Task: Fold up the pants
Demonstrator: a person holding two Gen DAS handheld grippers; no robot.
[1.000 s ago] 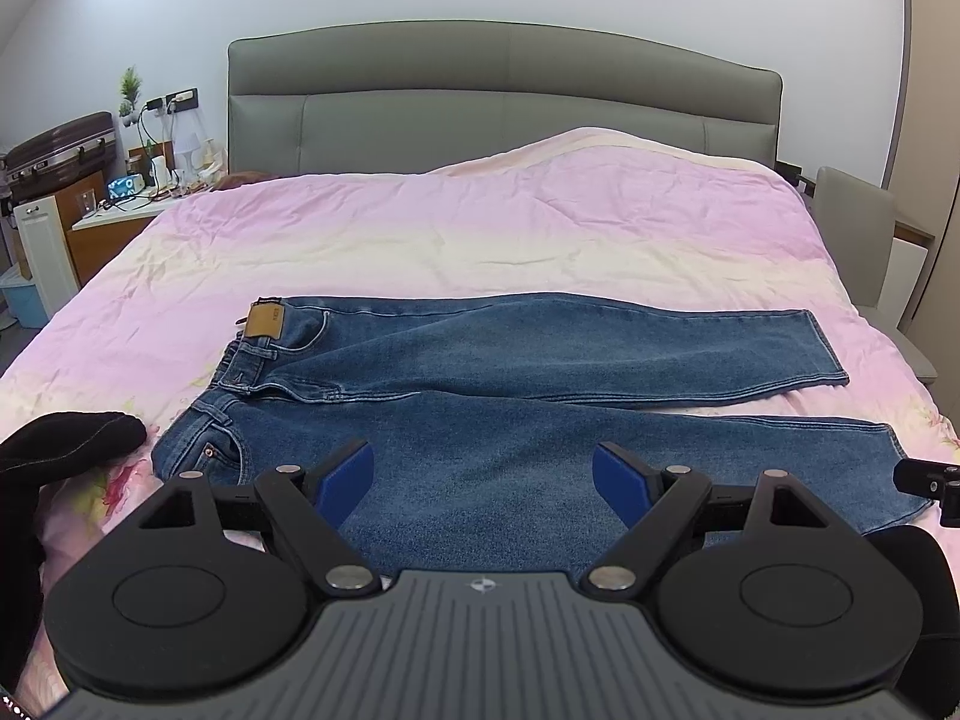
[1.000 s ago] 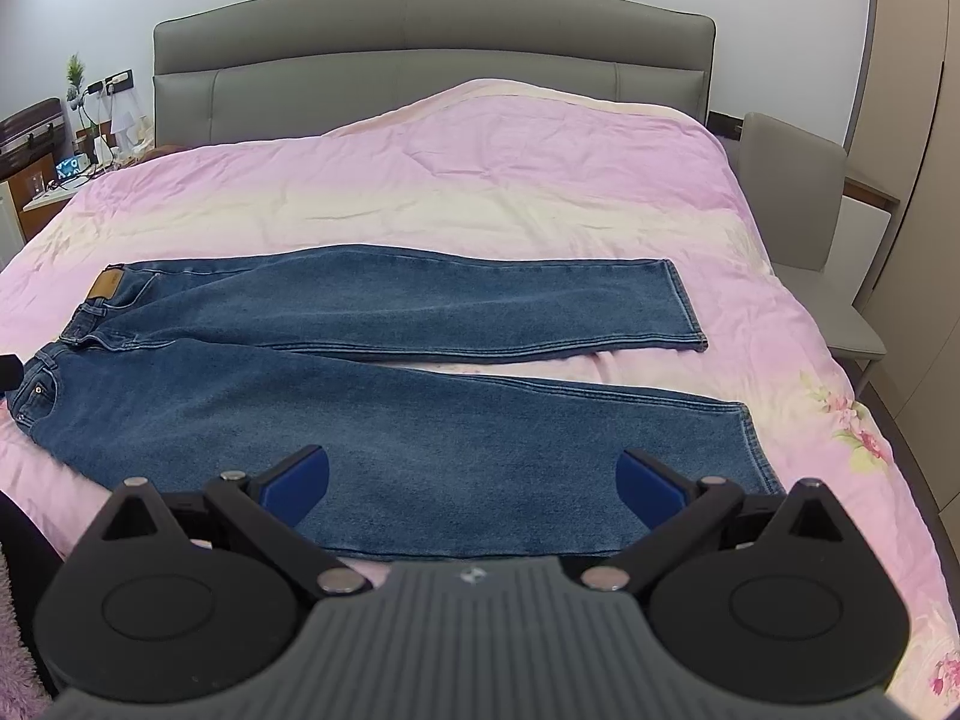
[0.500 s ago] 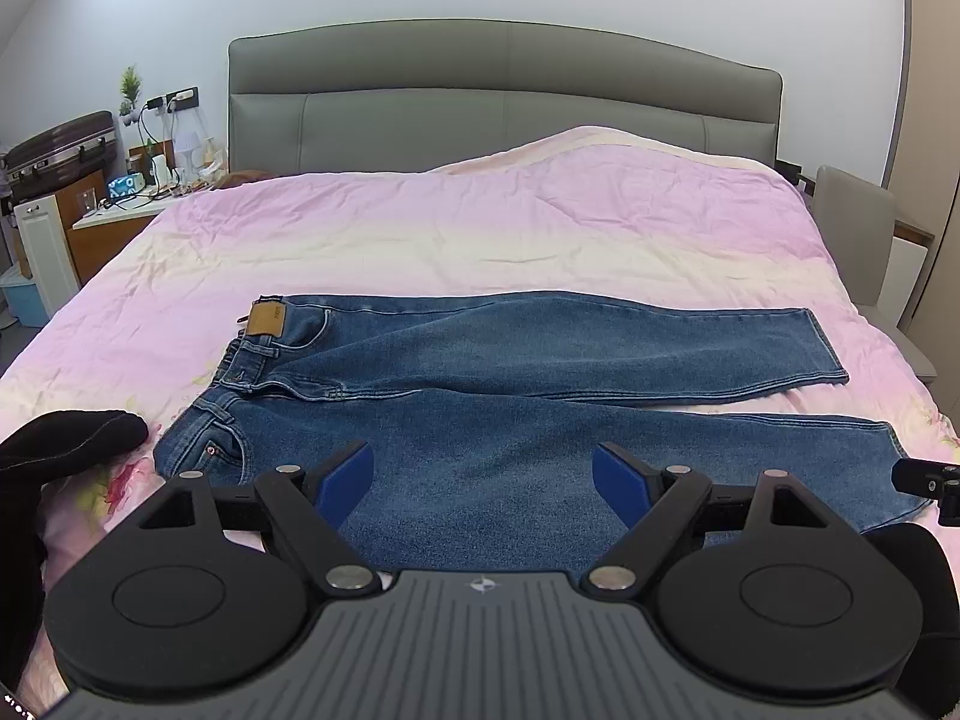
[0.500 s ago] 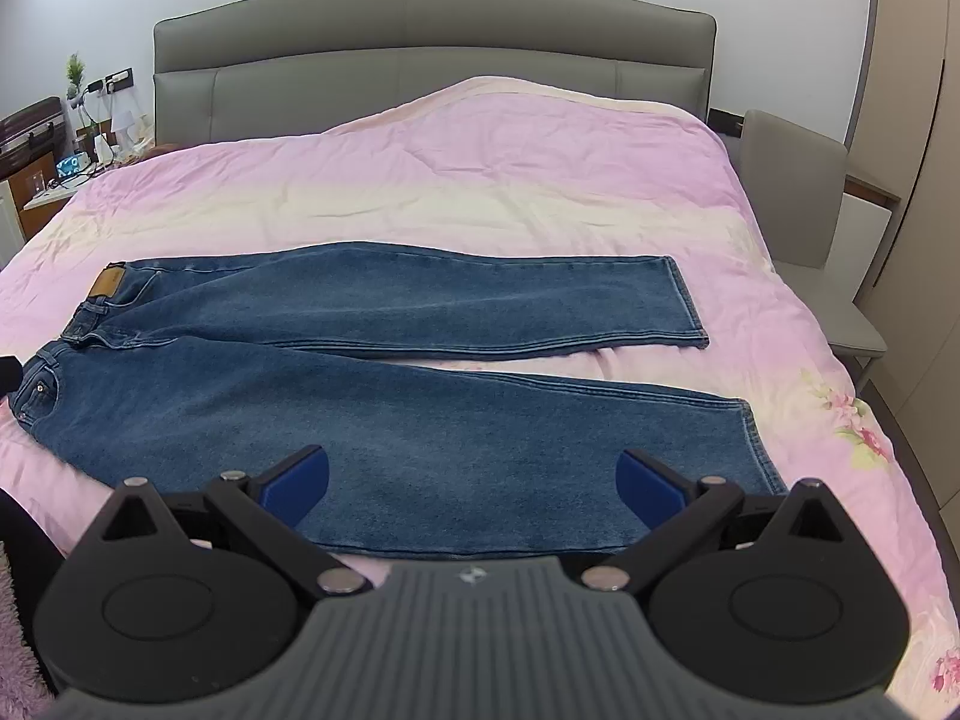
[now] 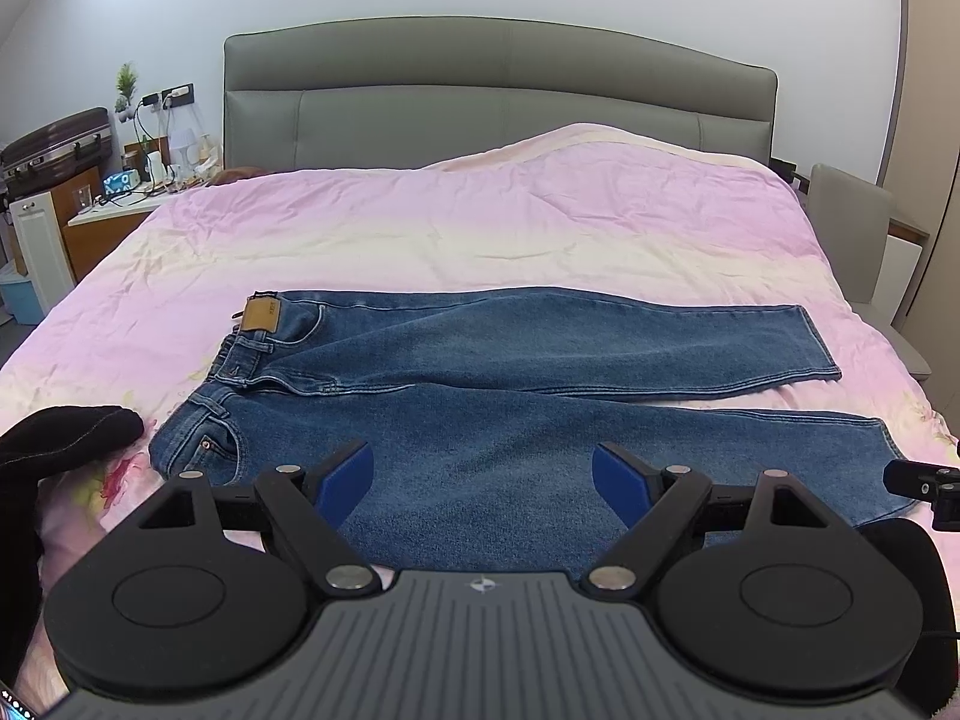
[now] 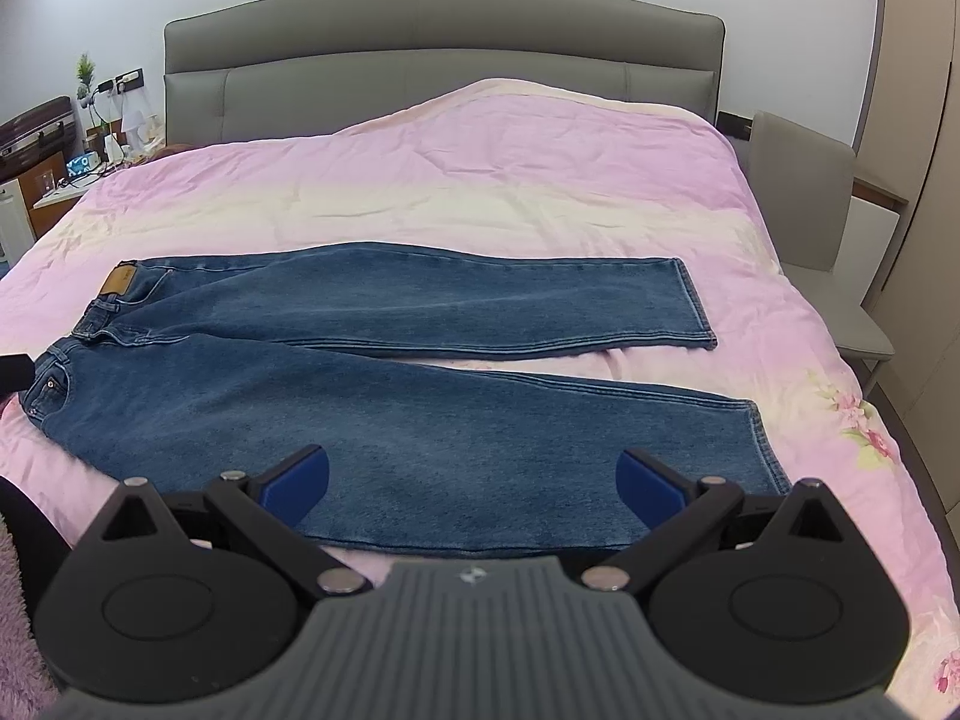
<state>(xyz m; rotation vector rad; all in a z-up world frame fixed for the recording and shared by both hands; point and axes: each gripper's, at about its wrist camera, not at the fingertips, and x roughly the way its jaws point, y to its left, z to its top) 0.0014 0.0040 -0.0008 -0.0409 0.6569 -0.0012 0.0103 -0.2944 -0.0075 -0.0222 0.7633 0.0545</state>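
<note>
A pair of blue jeans (image 5: 510,384) lies flat on the pink bedspread (image 5: 480,228), waistband to the left, both legs stretched to the right with a narrow gap between them. It also shows in the right wrist view (image 6: 390,372). My left gripper (image 5: 483,477) is open and empty, hovering over the near leg close to the waist end. My right gripper (image 6: 474,480) is open and empty, hovering over the near leg's front edge further toward the cuffs. A tip of the right gripper (image 5: 918,480) shows at the left wrist view's right edge.
A grey headboard (image 5: 498,96) stands at the back. A nightstand with small items (image 5: 126,192) and a suitcase (image 5: 57,144) are at the left. A grey chair (image 6: 804,204) stands beside the bed at the right. A black gloved hand (image 5: 60,438) is at the left edge.
</note>
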